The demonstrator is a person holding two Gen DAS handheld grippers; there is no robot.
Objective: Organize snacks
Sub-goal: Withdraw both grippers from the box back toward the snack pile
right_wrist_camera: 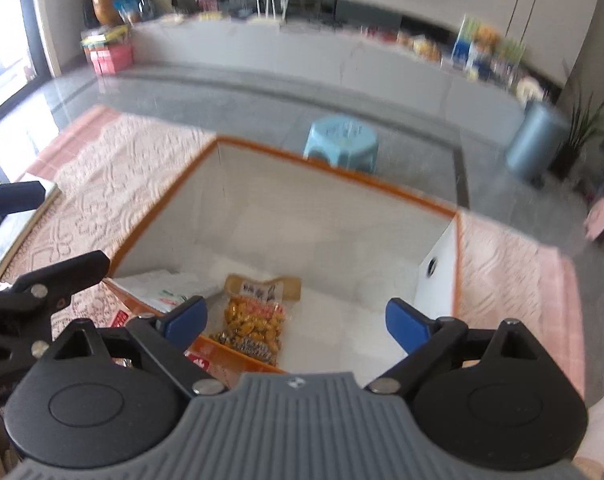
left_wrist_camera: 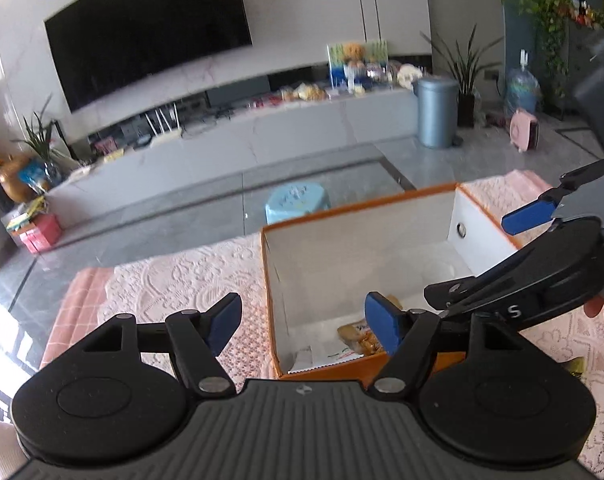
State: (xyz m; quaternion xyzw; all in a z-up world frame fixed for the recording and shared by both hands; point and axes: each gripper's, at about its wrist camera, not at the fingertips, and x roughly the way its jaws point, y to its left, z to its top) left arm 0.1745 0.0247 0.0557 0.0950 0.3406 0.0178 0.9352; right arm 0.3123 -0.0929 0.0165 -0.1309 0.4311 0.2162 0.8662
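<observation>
While both tongs are hanging above the worktop [right_wrist_camera: 141, 168], which is wearing a pink lace cloth, the snacks are lying inside an orange-rimmed box [right_wrist_camera: 334, 184] with white inner walls. A clear packet of yellow nuts [right_wrist_camera: 251, 316] is resting on the box floor, its tan header carrying dark printed characters too blurred to read; a white packet [right_wrist_camera: 169, 286] with a small green and red mark is lying just beside it against the near-left wall. The left tongs [left_wrist_camera: 306, 324] are standing spread wide with nothing between the blue pads, one pad over the cloth, the other over the box. The right tongs [right_wrist_camera: 297, 322] are also gaping wide and empty, straddling the nut packet from above. A white "S" is showing on the right tool's housing in the left wrist view.
</observation>
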